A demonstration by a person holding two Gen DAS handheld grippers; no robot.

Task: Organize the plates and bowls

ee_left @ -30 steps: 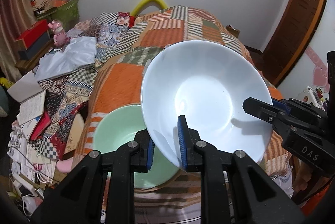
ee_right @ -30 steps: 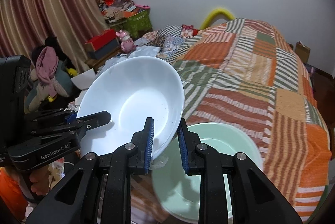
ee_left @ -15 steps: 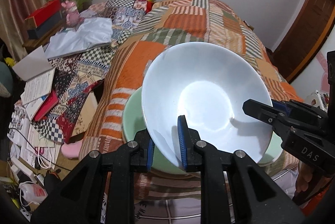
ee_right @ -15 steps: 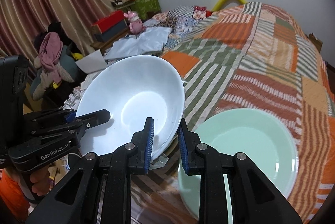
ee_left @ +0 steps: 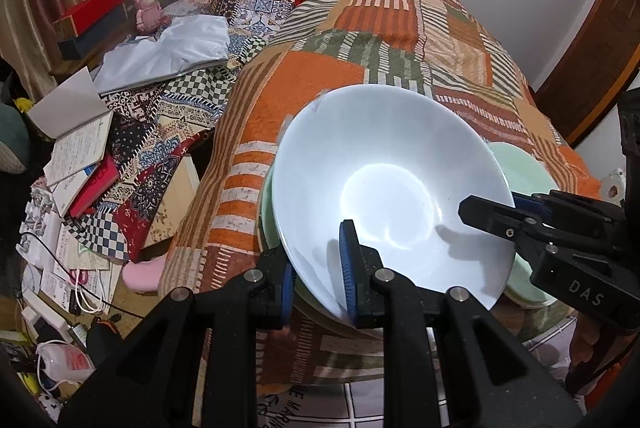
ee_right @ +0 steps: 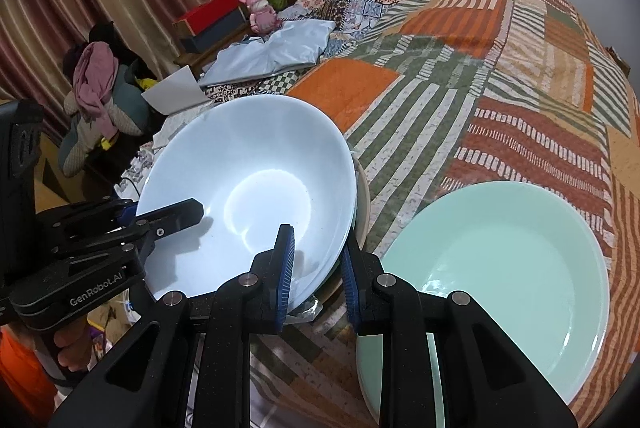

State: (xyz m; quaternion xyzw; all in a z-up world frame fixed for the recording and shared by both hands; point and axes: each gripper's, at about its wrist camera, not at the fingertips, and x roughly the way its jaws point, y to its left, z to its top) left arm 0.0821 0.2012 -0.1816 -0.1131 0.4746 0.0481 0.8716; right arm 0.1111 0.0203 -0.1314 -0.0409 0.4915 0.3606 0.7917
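Note:
A white bowl (ee_left: pixel 388 188) (ee_right: pixel 248 180) hangs tilted above the near end of a patchwork quilt (ee_left: pixel 320 76), held by both grippers on opposite rims. My left gripper (ee_left: pixel 316 270) is shut on its near rim, one pad inside and one outside. The right gripper (ee_right: pixel 316 266) is shut on the other rim and shows in the left wrist view as a black finger (ee_left: pixel 492 214) over the bowl's edge. A mint green plate (ee_right: pixel 500 268) lies flat on the quilt. In the left wrist view the bowl covers most of the plate (ee_left: pixel 522 164).
Left of the bed lie books and papers (ee_left: pixel 76 156), a grey plastic bag (ee_left: pixel 168 48), a pink figurine (ee_left: pixel 148 8) and boxes (ee_right: pixel 212 16). A stuffed toy (ee_right: pixel 100 96) sits by the curtain. A brown door (ee_left: pixel 592 68) stands at the right. Tiled floor (ee_left: pixel 360 404) shows below the bed's end.
Both grippers have come down and forward with the bowl toward the quilt. The green plate now looks larger and closer, and in the left wrist view it has slid behind the bowl.

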